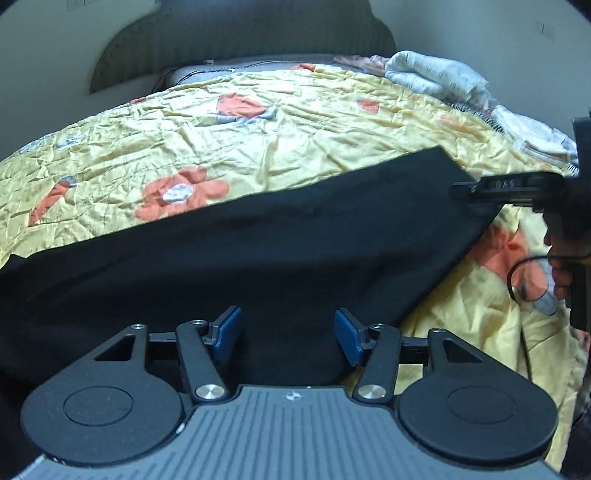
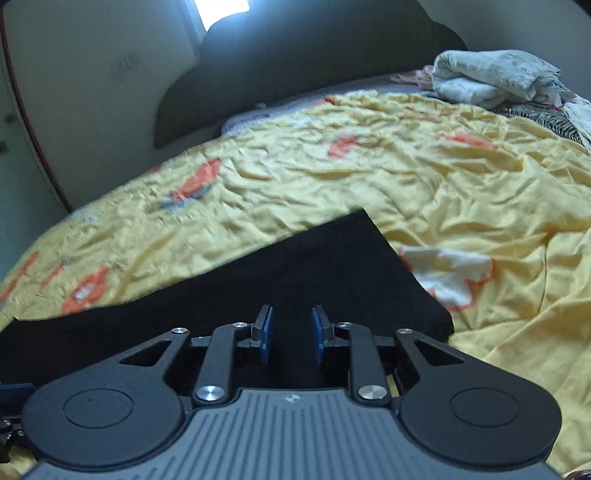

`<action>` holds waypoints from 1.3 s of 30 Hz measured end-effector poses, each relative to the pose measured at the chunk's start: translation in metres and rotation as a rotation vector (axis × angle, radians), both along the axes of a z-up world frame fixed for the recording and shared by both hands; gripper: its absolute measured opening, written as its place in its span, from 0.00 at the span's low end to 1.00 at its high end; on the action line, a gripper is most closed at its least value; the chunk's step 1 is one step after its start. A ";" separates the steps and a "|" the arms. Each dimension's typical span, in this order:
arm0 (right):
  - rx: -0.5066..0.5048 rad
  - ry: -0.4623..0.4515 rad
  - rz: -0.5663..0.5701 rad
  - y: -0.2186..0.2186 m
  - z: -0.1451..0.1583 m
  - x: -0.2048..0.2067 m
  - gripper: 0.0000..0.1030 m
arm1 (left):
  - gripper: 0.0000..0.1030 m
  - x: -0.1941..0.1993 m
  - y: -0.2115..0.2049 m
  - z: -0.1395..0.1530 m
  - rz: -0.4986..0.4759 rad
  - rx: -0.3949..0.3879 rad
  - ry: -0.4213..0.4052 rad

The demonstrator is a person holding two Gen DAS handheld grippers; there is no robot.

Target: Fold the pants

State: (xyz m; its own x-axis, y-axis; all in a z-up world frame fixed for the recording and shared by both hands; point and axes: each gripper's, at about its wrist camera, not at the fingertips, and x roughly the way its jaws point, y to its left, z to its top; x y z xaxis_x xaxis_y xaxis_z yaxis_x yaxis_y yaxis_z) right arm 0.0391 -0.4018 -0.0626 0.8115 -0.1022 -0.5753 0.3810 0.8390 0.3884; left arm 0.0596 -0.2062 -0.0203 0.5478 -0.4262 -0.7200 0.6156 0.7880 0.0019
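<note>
Black pants [image 1: 258, 251] lie flat on a yellow flowered bedspread [image 1: 280, 122], running from the left edge to a square end at the right. My left gripper [image 1: 288, 338] is open just above the pants' near edge, nothing between its blue pads. My right gripper [image 2: 291, 334] is open over the pants [image 2: 314, 273] near their right end, pads apart and empty. In the left wrist view the right gripper [image 1: 458, 192] shows at the right, its fingers reaching over the pants' far right corner.
A pile of white and patterned laundry [image 1: 436, 77] sits at the bed's far right; it also shows in the right wrist view [image 2: 495, 77]. A dark headboard [image 1: 258, 33] and pale wall stand behind. The bedspread [image 2: 443, 177] is wrinkled all around the pants.
</note>
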 end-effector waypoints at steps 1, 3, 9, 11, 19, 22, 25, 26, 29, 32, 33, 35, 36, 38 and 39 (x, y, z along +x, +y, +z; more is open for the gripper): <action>-0.001 -0.002 -0.058 -0.003 -0.001 -0.004 0.21 | 0.57 -0.003 0.002 0.002 -0.001 -0.012 -0.013; 0.030 -0.066 -0.155 -0.013 0.004 -0.023 0.21 | 0.60 -0.008 0.004 0.008 -0.011 -0.028 -0.046; 0.194 -0.088 -0.170 -0.022 0.003 -0.061 0.47 | 0.67 0.000 -0.003 -0.002 0.007 0.005 -0.028; 0.258 -0.104 -0.149 -0.020 -0.003 -0.067 0.47 | 0.67 0.000 -0.003 -0.004 0.005 -0.009 -0.008; 0.369 -0.114 -0.096 -0.007 -0.018 -0.052 0.46 | 0.68 -0.006 -0.006 -0.003 -0.007 0.035 -0.052; 0.422 -0.168 -0.123 -0.014 -0.025 -0.047 0.46 | 0.68 -0.002 -0.006 -0.004 0.003 0.025 -0.026; 0.479 -0.238 -0.183 -0.027 -0.035 -0.040 0.45 | 0.68 0.000 -0.007 -0.004 0.008 0.018 -0.009; 0.489 -0.255 -0.204 -0.032 -0.037 -0.037 0.45 | 0.68 0.000 -0.007 -0.003 0.008 0.019 -0.009; 0.480 -0.275 -0.237 -0.042 -0.039 -0.024 0.43 | 0.68 0.003 -0.010 -0.002 0.009 0.017 -0.004; 0.503 -0.287 -0.263 -0.053 -0.042 -0.010 0.34 | 0.68 0.007 -0.013 0.001 0.007 0.002 0.012; 0.510 -0.285 -0.271 -0.057 -0.043 -0.006 0.31 | 0.68 0.009 -0.014 0.003 0.007 -0.007 0.018; 0.520 -0.272 -0.285 -0.063 -0.047 0.000 0.08 | 0.68 0.012 -0.016 0.007 0.008 -0.026 0.027; 0.527 -0.264 -0.286 -0.065 -0.050 0.003 0.06 | 0.68 0.014 -0.017 0.009 0.008 -0.035 0.032; 0.535 -0.275 -0.280 -0.066 -0.052 0.004 0.05 | 0.68 0.019 -0.019 0.013 0.011 -0.056 0.046; 0.522 -0.279 -0.276 -0.065 -0.050 0.003 0.04 | 0.68 0.022 -0.021 0.014 0.013 -0.067 0.060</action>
State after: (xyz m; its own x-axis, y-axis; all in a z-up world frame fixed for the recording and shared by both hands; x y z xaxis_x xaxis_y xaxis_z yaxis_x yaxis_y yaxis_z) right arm 0.0423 -0.4665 -0.1127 0.9216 -0.0925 -0.3769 0.3810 0.3995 0.8338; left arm 0.0820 -0.2268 -0.0064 0.5107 -0.4676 -0.7214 0.6026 0.7932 -0.0876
